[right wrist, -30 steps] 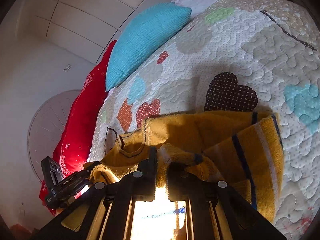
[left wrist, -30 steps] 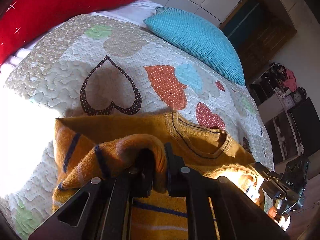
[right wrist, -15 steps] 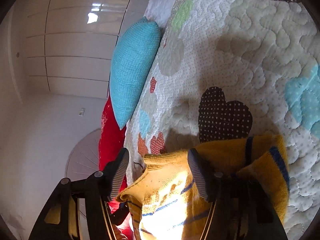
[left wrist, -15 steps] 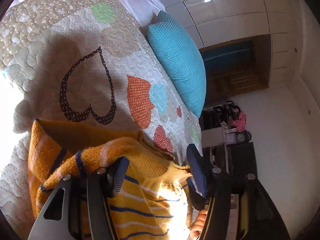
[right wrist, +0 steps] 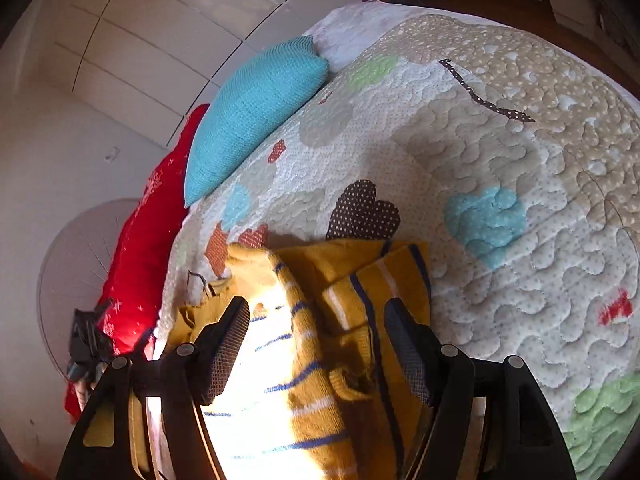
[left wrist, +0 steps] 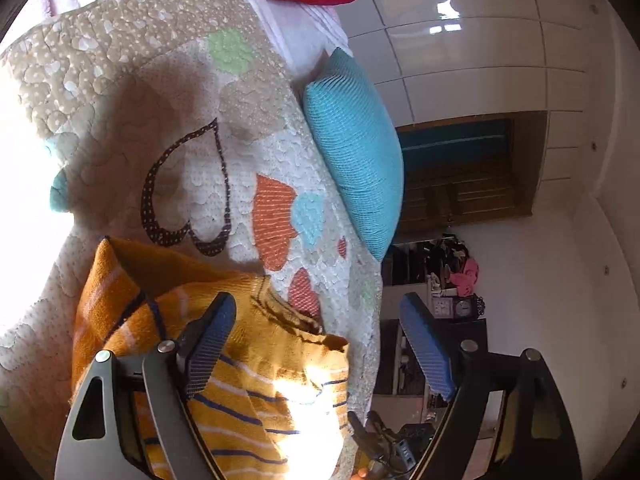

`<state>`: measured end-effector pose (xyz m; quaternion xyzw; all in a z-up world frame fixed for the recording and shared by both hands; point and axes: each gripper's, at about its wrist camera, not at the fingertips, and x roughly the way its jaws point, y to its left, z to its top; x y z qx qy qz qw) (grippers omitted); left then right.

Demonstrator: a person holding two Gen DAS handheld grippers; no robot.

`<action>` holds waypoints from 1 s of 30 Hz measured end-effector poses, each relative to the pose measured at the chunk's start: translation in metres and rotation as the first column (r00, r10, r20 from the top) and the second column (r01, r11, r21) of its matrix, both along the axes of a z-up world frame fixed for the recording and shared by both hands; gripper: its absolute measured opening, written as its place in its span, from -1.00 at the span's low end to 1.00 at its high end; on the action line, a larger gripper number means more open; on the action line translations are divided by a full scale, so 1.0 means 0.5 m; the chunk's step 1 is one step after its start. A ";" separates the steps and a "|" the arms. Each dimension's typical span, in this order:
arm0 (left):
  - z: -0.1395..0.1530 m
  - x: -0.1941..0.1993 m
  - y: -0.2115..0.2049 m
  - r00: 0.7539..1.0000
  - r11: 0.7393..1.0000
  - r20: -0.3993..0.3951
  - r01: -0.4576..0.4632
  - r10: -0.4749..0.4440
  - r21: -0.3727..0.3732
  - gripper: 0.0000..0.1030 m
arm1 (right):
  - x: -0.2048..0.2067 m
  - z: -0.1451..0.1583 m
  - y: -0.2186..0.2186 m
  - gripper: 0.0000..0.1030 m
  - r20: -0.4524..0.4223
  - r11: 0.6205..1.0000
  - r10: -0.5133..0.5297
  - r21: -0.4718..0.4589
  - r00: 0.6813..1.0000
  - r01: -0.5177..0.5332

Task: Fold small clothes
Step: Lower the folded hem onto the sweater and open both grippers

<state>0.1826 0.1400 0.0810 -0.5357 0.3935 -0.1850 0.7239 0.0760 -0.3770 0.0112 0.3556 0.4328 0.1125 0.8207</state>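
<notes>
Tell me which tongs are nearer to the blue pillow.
Left, as far as these views show. The left tongs are open over the sweater's collar, just below the blue pillow. The right tongs, also open, sit farther away, over the sweater's folded sleeve.

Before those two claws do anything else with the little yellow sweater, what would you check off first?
1. Left claw open, free of cloth: ok.
2. Right claw open, free of cloth: ok.
3. Striped sweater resting on the heart quilt: ok.
4. Sleeves folded in over the body: ok, though bunched.
5. Fold lying flat and neat: not ok; a ridge stands up.
6. Hem end of sweater: cannot tell, out of view.
</notes>
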 end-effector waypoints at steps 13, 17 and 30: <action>0.033 -0.169 -0.040 0.994 0.707 -0.038 0.097 -0.098 0.701 0.68 | -0.108 -0.005 0.112 0.45 0.037 0.933 0.172 -0.326 0.984 -0.151; -0.044 -0.222 -0.031 0.988 0.670 -0.090 0.152 -0.126 0.727 0.68 | -0.163 -0.027 0.125 -0.63 0.002 0.892 0.234 -0.398 0.972 -0.214; -0.126 -0.299 -0.064 1.000 0.584 0.015 -0.012 0.000 0.812 0.84 | -0.166 0.073 0.040 -0.34 0.091 0.878 0.046 -0.478 0.995 0.003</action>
